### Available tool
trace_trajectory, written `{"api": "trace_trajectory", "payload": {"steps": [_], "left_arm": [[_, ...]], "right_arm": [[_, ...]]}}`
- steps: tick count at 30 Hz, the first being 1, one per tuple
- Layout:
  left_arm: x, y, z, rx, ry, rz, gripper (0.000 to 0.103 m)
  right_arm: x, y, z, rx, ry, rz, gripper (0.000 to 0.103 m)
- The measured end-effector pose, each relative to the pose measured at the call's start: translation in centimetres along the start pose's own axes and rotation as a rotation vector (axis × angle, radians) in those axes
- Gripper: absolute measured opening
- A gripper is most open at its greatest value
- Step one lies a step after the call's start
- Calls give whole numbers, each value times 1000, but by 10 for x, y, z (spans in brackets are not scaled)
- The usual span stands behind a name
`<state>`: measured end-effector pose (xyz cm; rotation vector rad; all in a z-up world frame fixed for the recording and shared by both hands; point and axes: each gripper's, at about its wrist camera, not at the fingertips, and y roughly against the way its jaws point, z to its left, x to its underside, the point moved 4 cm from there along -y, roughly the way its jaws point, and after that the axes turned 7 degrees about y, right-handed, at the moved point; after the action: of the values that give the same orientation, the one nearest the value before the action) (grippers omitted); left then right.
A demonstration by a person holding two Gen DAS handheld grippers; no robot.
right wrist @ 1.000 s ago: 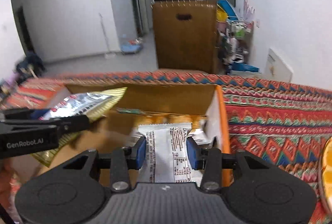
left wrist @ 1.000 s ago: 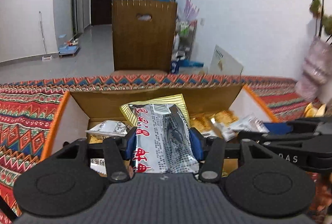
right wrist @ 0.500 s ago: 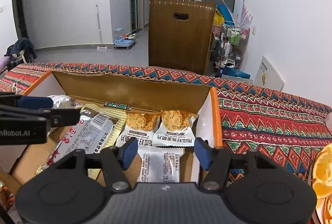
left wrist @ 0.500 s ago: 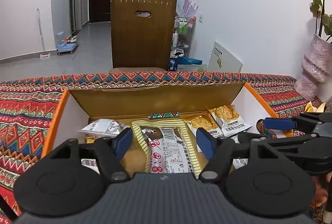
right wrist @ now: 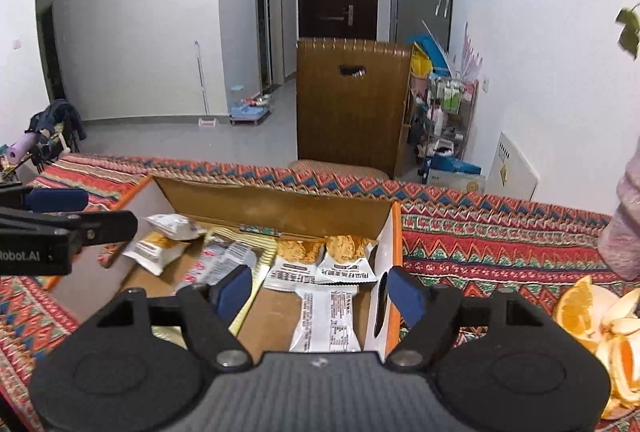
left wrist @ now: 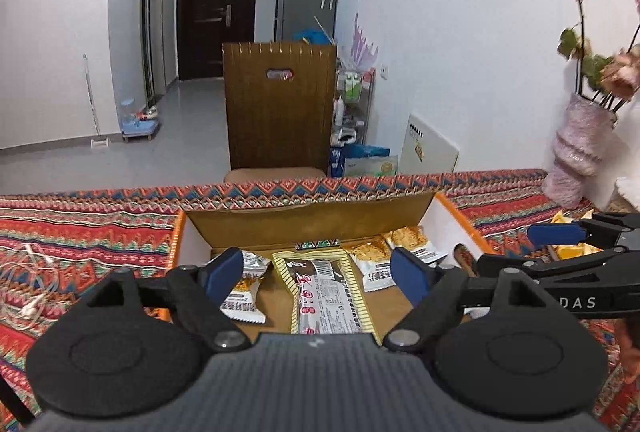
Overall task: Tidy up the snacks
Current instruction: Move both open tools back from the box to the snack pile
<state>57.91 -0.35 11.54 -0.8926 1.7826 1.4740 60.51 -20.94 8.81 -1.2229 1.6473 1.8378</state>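
Observation:
An open cardboard box with orange-edged flaps sits on the patterned tablecloth and holds several snack packets. A silver and gold packet lies flat in its middle. A white packet lies at the box's right side, below two orange-topped packets. More packets lie at the left. My left gripper is open and empty above the box's near side. My right gripper is open and empty above the white packet.
White earphones lie on the cloth at the left. Orange pieces and peel sit at the right. A pink vase with flowers stands at the far right. A wooden chair back rises behind the table.
Both grippers opened and let their packets drop into the box, then drew back and up. The silver and gold packet and the white packet now lie flat inside.

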Motion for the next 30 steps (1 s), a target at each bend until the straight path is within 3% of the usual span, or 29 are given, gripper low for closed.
{"api": "trace_trajectory", "payload": {"steps": [4,13,22,30], "left_arm": [[2,38,-1,-5,0,-27,85],[21,140,-8,16,-31,-123,92],[81,223,-11,43,-9,-173,97],[142,274,-13,45,5,-196,99]], "right_arm": [[1,40,6,3,8,-37,82],[26,134,19,5,37,-119,87],[79,212,34,-15,52,-177,89],[136,255,51,-30,61,-189,96]]}}
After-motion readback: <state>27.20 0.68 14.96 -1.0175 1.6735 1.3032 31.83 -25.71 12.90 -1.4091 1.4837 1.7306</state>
